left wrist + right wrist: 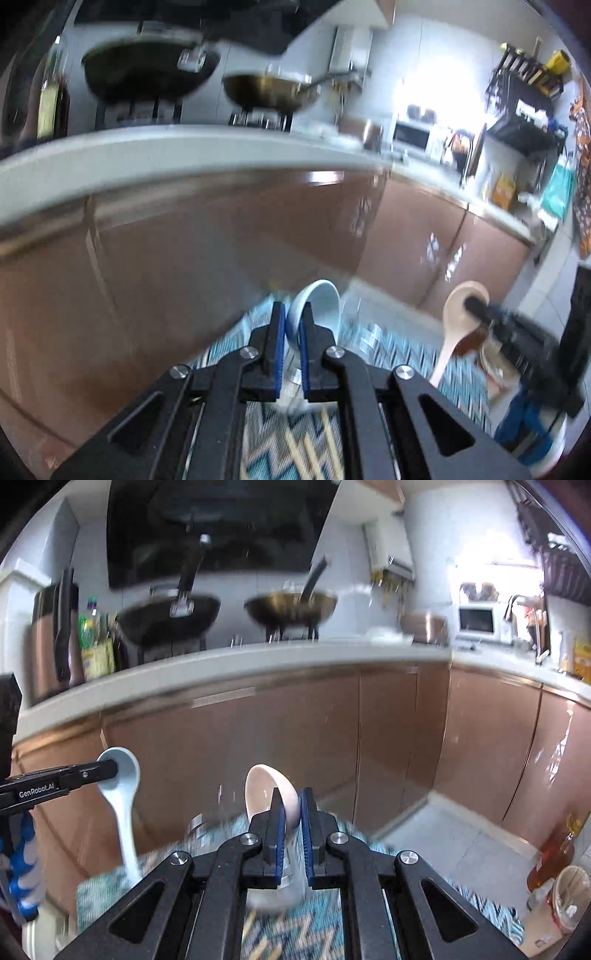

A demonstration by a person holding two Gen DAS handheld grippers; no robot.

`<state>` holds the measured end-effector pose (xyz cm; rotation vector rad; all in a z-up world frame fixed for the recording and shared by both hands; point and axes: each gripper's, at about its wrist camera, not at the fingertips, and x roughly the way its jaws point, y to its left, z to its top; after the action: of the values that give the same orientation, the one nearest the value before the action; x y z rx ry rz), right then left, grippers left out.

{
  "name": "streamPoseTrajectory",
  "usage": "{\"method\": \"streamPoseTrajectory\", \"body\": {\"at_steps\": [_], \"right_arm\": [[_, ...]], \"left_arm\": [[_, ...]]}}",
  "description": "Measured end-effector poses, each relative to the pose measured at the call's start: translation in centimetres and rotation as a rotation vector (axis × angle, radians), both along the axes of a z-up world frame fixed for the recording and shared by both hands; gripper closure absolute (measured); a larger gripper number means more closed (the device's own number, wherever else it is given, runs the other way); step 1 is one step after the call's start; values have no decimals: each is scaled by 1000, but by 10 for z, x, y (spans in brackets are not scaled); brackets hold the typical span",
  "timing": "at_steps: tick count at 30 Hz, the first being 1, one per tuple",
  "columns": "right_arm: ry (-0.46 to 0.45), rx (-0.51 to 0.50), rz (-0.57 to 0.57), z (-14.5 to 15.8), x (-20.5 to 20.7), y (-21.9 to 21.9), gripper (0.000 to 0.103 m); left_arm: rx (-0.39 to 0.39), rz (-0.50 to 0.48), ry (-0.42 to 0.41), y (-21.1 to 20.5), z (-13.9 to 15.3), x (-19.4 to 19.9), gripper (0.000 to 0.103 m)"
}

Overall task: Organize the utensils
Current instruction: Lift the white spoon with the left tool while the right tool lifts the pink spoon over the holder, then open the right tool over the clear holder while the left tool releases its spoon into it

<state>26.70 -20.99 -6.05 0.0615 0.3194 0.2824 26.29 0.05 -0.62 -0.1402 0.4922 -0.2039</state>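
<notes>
My left gripper (291, 314) is shut on the bowl of a light blue spoon (317, 306) and holds it up over a blue zigzag mat (399, 354). It also shows at the left of the right wrist view, the blue spoon (123, 794) hanging handle down. My right gripper (291, 801) is shut on the bowl of a cream spoon (267, 792). In the left wrist view the cream spoon (458, 321) hangs handle down at the right. Wooden chopsticks (314, 450) lie on the mat below.
Brown cabinet fronts (295, 738) stand under a white countertop (221, 668) with two pans (166, 620) on a stove. A clear glass (291, 878) sits on the mat under my right gripper. A bottle of amber liquid (554, 853) and a jar (570, 893) stand at the right.
</notes>
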Motion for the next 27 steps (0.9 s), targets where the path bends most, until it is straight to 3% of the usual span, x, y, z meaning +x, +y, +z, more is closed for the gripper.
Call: {"method": "streamPoseTrajectory", "body": {"at_steps": [4,9,23,27], "right_arm": [[-95,-5,-79,2,18,13,95],[-163,-7,-139,-6,37,21,95],[-147,-20,-142,-72,59,23,91],[-134,-8,-123,-80,54,25,72]], "left_arm": [[21,50,-103,-23,12,22,97],[99,102,-185,-53,-3,51,97],[223,53,-202,-89,-66,70,96],[213,14,-178,-87,-72,68,93]]}}
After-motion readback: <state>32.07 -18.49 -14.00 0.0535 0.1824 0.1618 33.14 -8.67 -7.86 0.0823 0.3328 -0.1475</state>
